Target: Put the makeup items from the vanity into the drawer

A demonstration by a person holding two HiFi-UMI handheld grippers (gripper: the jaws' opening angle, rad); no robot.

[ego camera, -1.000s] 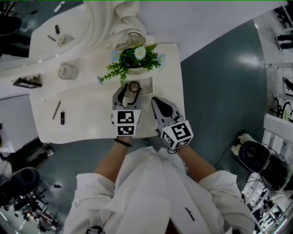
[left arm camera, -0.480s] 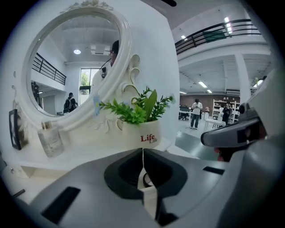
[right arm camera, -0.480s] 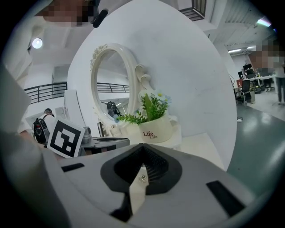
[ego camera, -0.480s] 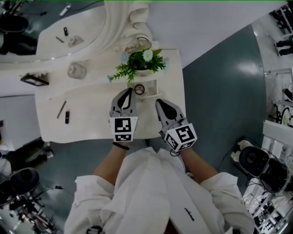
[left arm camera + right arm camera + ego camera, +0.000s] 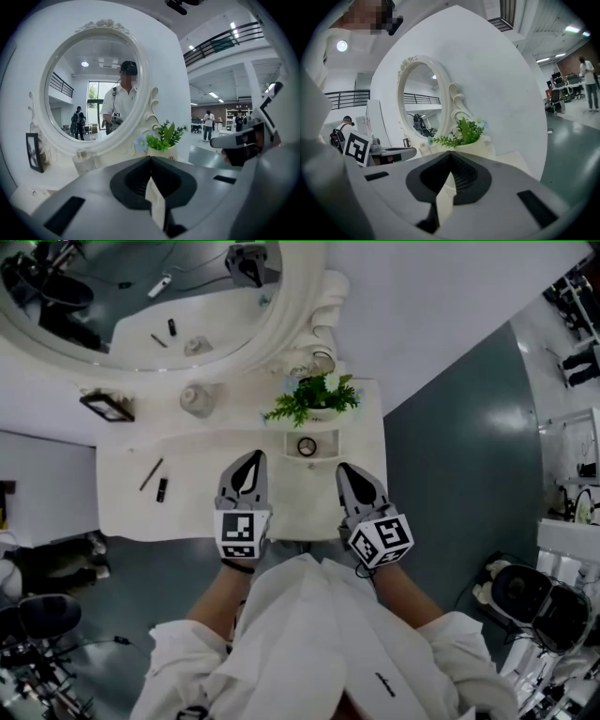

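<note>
A small open drawer (image 5: 323,439) is set in the white vanity (image 5: 206,451) in front of the plant. A round black-rimmed compact (image 5: 307,446) lies inside it. A thin dark pencil (image 5: 151,473) and a short black tube (image 5: 162,489) lie on the vanity's left part. My left gripper (image 5: 253,456) hovers over the vanity's front middle, left of the drawer, shut and empty; its jaws (image 5: 151,158) meet on nothing. My right gripper (image 5: 342,468) is to the drawer's lower right, jaws together (image 5: 450,153) and holding nothing.
A potted green plant (image 5: 315,397) stands behind the drawer, with a glass jar (image 5: 320,361) behind it. A round lidded jar (image 5: 196,399) and a small picture frame (image 5: 106,406) stand at the back left, under the oval mirror (image 5: 150,296). Grey floor lies to the right.
My left gripper was open around the compact at the drawer; it has drawn back toward me and shut empty. The compact stays in the drawer. The right gripper also pulled back slightly.
</note>
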